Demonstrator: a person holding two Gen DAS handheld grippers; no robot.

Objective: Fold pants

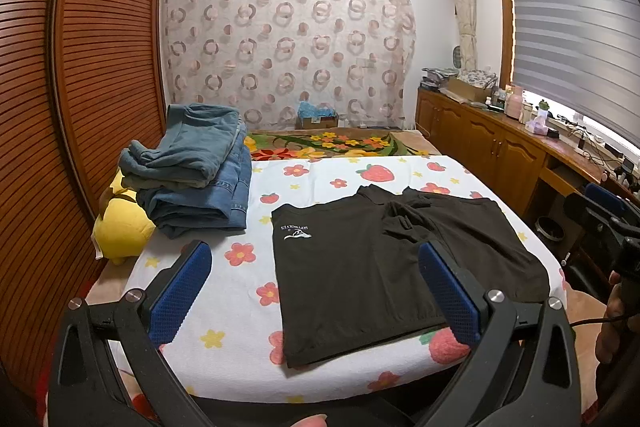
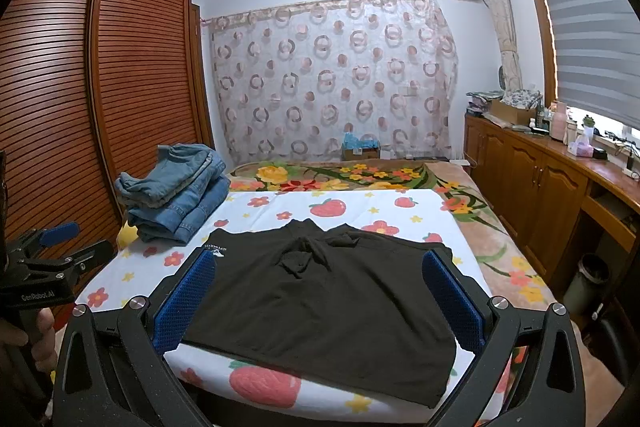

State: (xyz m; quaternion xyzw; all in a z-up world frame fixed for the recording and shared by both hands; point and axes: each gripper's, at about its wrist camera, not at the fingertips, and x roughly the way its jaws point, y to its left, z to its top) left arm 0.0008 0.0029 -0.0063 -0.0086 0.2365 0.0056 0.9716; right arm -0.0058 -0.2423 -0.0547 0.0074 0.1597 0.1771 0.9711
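On the strawberry-print sheet, black pants lying flat, waistband nearest, both tongs spread, gripping nothing.

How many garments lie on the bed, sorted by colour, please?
Black cotton shorts with a white logo: 1
Blue denim garments, folded and stacked: at least 2, exact number unclear
Total: at least 3

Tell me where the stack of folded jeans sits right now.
In both wrist views the stack of folded jeans sits at the far left of the strawberry-print sheet, beside the slatted wardrobe, left of the black pants.
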